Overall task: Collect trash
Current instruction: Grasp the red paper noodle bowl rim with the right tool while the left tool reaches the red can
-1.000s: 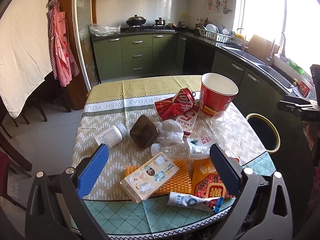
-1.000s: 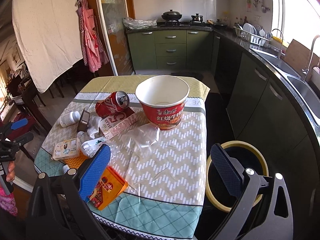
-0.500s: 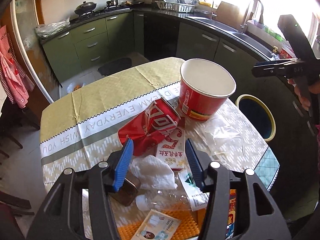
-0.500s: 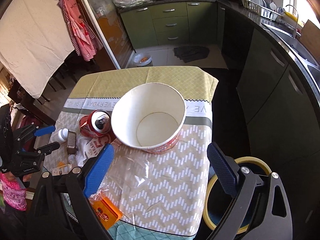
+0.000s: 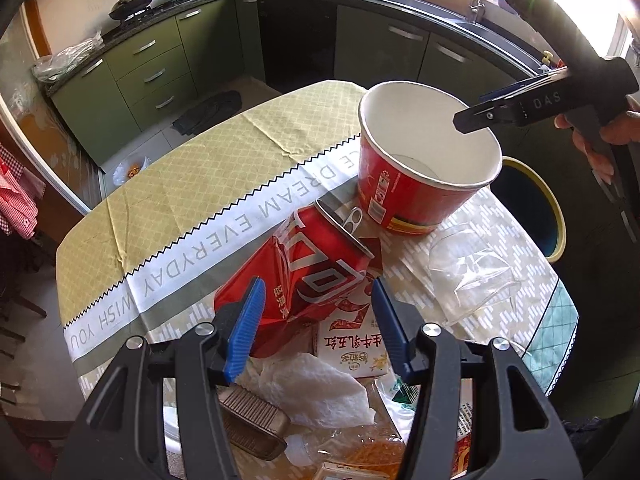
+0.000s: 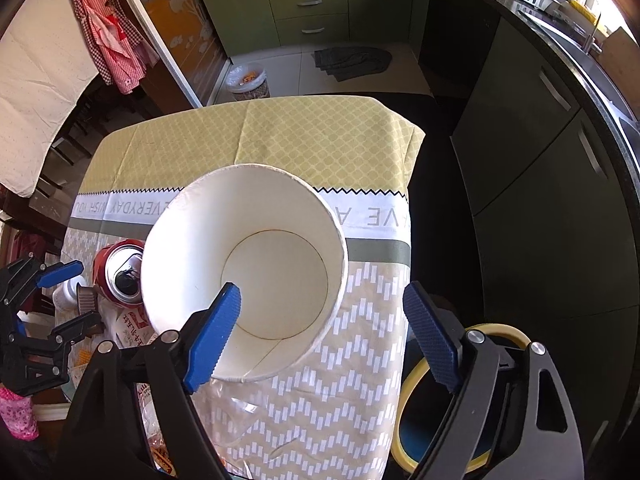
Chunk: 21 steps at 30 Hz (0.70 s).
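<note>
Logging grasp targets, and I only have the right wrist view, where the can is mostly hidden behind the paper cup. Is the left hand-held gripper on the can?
Observer: It isn't shut on it. In the left wrist view the left hand-held gripper is open, with its fingers on either side of the crushed red can. I cannot tell if they touch it.
Operator: What is the can lying on?
Observer: It lies partly on a milk carton, with a crumpled tissue just in front.
Operator: How does my side look from there?
Observer: One finger of the right hand-held gripper reaches over the opening of the paper cup, whose outer wall is red.
</note>
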Each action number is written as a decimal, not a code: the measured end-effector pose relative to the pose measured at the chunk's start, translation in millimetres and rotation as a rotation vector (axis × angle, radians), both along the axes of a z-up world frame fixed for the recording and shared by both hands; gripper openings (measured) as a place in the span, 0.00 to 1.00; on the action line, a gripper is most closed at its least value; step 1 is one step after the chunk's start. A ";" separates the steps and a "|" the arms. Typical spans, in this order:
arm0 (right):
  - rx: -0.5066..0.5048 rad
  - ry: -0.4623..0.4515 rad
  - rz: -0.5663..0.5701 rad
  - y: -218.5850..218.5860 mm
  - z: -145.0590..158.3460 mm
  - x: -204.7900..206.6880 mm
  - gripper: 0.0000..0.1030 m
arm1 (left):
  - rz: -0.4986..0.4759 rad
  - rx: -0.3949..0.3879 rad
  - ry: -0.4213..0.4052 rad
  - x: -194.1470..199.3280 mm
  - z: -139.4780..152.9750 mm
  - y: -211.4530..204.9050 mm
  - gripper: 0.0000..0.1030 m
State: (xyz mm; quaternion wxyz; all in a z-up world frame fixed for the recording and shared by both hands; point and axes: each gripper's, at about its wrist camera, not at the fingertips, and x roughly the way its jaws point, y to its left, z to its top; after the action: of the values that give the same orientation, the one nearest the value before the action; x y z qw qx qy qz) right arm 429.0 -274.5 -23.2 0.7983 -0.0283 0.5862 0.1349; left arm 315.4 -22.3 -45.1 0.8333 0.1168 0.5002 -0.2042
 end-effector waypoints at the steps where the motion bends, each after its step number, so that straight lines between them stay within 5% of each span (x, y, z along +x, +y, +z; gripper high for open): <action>1: 0.001 0.006 0.002 0.9 -2.5 2.0 0.79 | -0.007 -0.003 0.001 1.4 -1.4 0.5 0.51; 4: 0.007 0.019 0.010 1.6 -9.7 5.7 0.79 | -0.050 -0.002 -0.012 6.3 -0.7 -3.7 0.53; 9: 0.009 0.032 0.034 5.4 -15.8 8.0 0.79 | -0.178 0.045 -0.067 16.7 -1.3 -9.6 0.77; 15: 0.001 0.049 0.058 7.7 -18.4 13.4 0.80 | -0.354 0.098 -0.059 27.1 -11.2 -13.9 0.79; 21: -0.011 0.074 0.067 9.2 -24.0 18.1 0.80 | -0.451 0.103 0.044 33.6 -31.6 -18.2 0.78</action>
State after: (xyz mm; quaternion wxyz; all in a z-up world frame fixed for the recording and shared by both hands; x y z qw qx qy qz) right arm 447.1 -265.2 -47.2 0.7709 -0.0471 0.6149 0.1592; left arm 349.0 -40.6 -76.7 0.7485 0.2637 0.4892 -0.3618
